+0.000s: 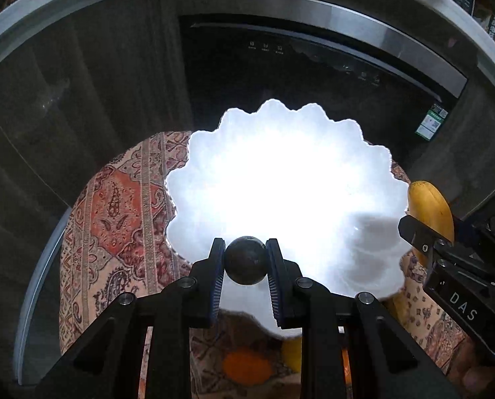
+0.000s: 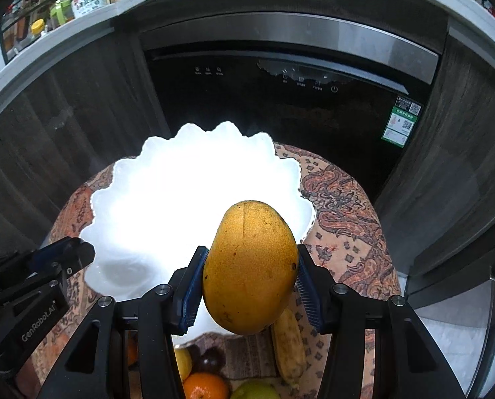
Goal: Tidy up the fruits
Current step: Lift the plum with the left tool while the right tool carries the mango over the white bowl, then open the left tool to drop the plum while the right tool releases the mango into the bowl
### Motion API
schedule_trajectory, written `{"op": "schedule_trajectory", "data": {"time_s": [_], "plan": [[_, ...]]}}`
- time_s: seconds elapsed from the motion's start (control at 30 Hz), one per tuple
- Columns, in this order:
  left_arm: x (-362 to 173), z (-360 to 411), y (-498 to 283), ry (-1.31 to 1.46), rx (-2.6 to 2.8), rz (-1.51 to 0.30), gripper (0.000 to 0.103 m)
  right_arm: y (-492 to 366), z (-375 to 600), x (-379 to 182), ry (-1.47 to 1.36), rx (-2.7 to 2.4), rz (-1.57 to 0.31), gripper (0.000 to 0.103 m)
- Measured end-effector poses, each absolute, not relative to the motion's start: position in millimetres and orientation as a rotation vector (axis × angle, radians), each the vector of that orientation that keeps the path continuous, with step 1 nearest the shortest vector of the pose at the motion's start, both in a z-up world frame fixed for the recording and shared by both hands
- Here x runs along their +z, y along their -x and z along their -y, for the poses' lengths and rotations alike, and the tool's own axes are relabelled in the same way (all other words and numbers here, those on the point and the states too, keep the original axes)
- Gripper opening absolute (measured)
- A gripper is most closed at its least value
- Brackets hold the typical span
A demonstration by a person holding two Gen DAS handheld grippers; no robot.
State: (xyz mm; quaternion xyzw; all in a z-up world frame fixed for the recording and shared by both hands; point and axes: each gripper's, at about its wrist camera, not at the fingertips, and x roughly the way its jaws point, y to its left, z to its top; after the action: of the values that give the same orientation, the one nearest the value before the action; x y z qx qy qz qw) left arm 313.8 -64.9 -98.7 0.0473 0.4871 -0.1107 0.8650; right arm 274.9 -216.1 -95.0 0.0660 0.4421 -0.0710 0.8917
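Here, left gripper [image 1: 246, 261] fingers pinch a dark fruit [image 1: 246, 260], right gripper [image 2: 250, 277] fingers a mango [image 2: 250, 266], above the patterned tablecloth [image 1: 121, 219].

Both grippers are matte black. The left gripper [image 1: 246, 262] has ribbed blue pads [image 1: 216, 276], round silver screws and "GenRobot.AI" lettering. The right gripper [image 2: 250, 279] shows matching blue pads [image 2: 191, 291] and white "DAS" lettering.

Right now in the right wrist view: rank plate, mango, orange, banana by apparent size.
1. White scalloped plate, largest.
2. Mango, clamped in the right gripper and nearest the lens, so inflated.
3-4. Banana and orange: both partly hidden at the frame bottom, so unranked.
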Motion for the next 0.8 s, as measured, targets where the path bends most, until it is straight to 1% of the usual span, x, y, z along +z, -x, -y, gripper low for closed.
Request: {"op": "schedule_trajectory", "data": {"time_s": [0.27, 0.3, 0.33, 0.37, 0.4, 0.47, 0.5, 0.53, 0.6, 0.67, 0.73, 0.77, 0.8], "plan": [[-116.7, 70.1, -329.4, -0.101, -0.223, -1.061, 0.025, -292.6, 218.9, -113.6, -0.142, -0.136, -0.964, 0.052], [-117.7, 69.8, -329.7, -0.103, -0.217, -1.063, 0.028, -293.8, 218.2, -115.1, -0.137, -0.137, -0.968, 0.052], [-118.8, 69.5, -329.9, -0.102, -0.21, -1.066, 0.038, -294.5, 218.2, -116.6, -0.135, -0.134, -0.971, 0.052], [-119.2, 68.7, -330.2, -0.1, -0.204, -1.068, 0.045, -295.2, 218.0, -118.2, -0.134, -0.133, -0.976, 0.052], [-119.1, 67.4, -330.2, -0.099, -0.197, -1.067, 0.054, -295.6, 218.5, -119.7, -0.135, -0.136, -0.981, 0.052], [-118.1, 65.5, -329.6, -0.1, -0.186, -1.06, 0.057, -295.7, 220.2, -122.5, -0.143, -0.147, -0.994, 0.054], [-118.0, 64.8, -329.8, -0.105, -0.181, -1.061, 0.058, -294.6, 221.0, -121.8, -0.143, -0.156, -0.988, 0.06], [-117.3, 64.2, -329.0, -0.11, -0.175, -1.062, 0.058, -293.2, 220.9, -119.9, -0.135, -0.17, -0.979, 0.069], [-114.8, 63.6, -326.4, -0.118, -0.166, -1.06, 0.058, -288.7, 220.3, -113.4, -0.116, -0.193, -0.952, 0.076], [-111.3, 63.6, -322.7, -0.124, -0.162, -1.06, 0.06, -285.5, 220.7, -107.5, -0.111, -0.201, -0.942, 0.079], [-104.7, 62.3, -316.1, -0.12, -0.155, -1.053, 0.072, -281.4, 221.1, -100.5, -0.114, -0.2, -0.931, 0.08], [-101.0, 61.4, -312.5, -0.122, -0.151, -1.044, 0.075, -279.1, 221.3, -97.5, -0.115, -0.202, -0.926, 0.08], [-97.1, 60.5, -308.5, -0.126, -0.143, -1.032, 0.082, -276.0, 221.5, -93.9, -0.119, -0.204, -0.92, 0.081]]}}
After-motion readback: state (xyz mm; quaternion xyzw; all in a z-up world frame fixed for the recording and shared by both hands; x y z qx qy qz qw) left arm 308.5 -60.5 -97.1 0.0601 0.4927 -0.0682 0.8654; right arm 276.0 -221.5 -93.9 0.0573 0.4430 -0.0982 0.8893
